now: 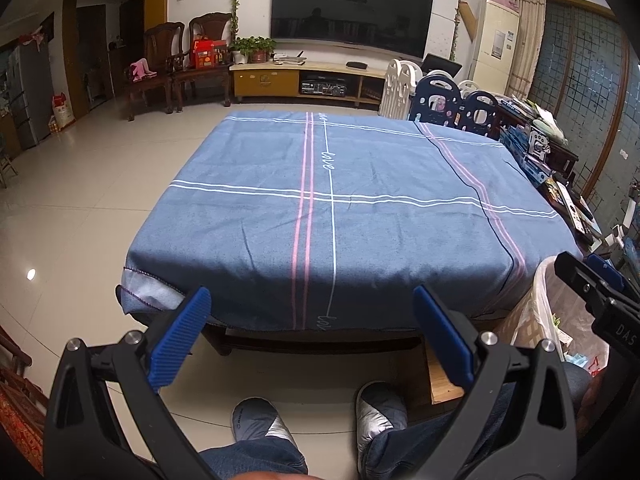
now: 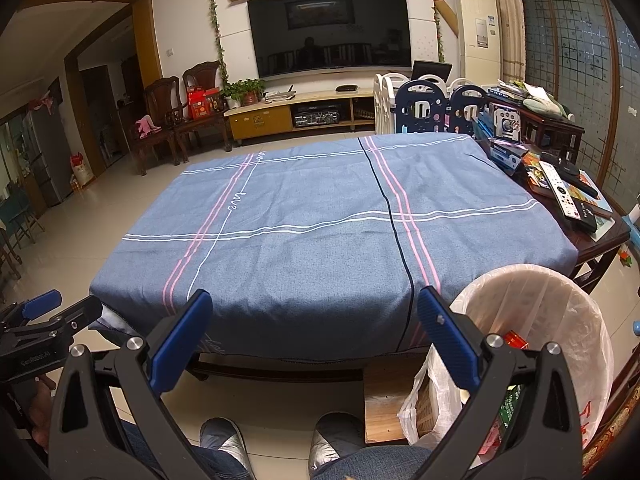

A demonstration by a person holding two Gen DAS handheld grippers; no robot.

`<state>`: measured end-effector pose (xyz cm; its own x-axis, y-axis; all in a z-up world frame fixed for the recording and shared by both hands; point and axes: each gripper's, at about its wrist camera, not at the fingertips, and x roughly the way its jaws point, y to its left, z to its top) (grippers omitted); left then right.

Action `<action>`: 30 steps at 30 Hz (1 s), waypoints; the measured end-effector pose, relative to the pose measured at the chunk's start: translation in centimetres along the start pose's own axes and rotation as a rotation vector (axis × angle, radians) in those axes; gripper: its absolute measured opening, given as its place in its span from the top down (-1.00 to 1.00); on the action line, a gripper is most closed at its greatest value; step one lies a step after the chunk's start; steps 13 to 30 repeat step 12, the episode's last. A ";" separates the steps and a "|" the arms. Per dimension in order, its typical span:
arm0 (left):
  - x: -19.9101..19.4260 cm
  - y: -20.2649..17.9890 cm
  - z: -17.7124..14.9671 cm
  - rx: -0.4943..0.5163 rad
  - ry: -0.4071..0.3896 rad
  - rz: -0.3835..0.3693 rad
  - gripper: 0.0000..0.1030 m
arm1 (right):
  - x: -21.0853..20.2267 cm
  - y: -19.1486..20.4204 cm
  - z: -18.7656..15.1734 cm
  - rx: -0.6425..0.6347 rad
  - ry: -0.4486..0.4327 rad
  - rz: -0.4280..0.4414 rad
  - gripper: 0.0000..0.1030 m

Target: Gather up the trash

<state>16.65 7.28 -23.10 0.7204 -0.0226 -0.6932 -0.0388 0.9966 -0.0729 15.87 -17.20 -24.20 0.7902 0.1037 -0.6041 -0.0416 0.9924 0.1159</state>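
Observation:
A bin lined with a white plastic bag (image 2: 520, 272) stands on the floor at the table's near right corner, also seen as the bin (image 1: 538, 312). Inside lie a red wrapper (image 2: 516, 340) and a green packet (image 2: 511, 402). The blue tablecloth (image 2: 304, 232) shows no loose trash on it. My right gripper (image 2: 316, 340) is open and holds nothing, just left of the bin, before the table's front edge. My left gripper (image 1: 310, 336) is open too, with nothing between its fingers, facing the table's near edge. Each gripper shows in the other's view: left gripper (image 2: 64, 306), right gripper (image 1: 588, 266).
A dark side table (image 2: 608, 236) on the right carries a white remote (image 2: 558, 190), books and boxes. A wooden block (image 2: 382, 400) sits on the floor beside the bin. The person's slippered feet (image 1: 256, 420) are below. Chairs (image 1: 176, 64), a TV stand and a play fence stand beyond.

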 end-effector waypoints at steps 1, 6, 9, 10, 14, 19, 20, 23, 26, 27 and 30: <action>0.2 0.1 0.0 -0.003 0.010 -0.007 -0.95 | 0.0 0.0 0.0 -0.001 0.000 -0.001 -0.94; 0.6 0.3 0.0 -0.015 0.030 -0.018 -0.95 | 0.0 0.0 0.0 -0.001 0.001 -0.001 -0.94; 0.6 0.1 0.0 -0.005 0.032 -0.024 -0.95 | -0.1 -0.1 0.0 0.002 0.003 0.000 -0.94; 0.6 0.0 0.1 -0.004 0.033 -0.029 -0.95 | 0.0 -0.2 -0.1 0.002 0.004 0.000 -0.94; 0.7 0.1 0.0 -0.001 0.036 -0.036 -0.95 | 0.0 -0.2 -0.1 0.000 0.006 -0.001 -0.94; 0.7 0.1 0.0 -0.001 0.036 -0.036 -0.95 | 0.0 -0.2 -0.1 0.000 0.006 -0.001 -0.94; 0.7 0.1 0.0 -0.001 0.036 -0.036 -0.95 | 0.0 -0.2 -0.1 0.000 0.006 -0.001 -0.94; 0.7 0.1 0.0 -0.001 0.036 -0.036 -0.95 | 0.0 -0.2 -0.1 0.000 0.006 -0.001 -0.94; 0.7 0.1 0.0 -0.001 0.036 -0.036 -0.95 | 0.0 -0.2 -0.1 0.000 0.006 -0.001 -0.94; 0.7 0.1 0.0 -0.001 0.036 -0.036 -0.95 | 0.0 -0.2 -0.1 0.000 0.006 -0.001 -0.94; 0.7 0.1 0.0 -0.001 0.036 -0.036 -0.95 | 0.0 -0.2 -0.1 0.000 0.006 -0.001 -0.94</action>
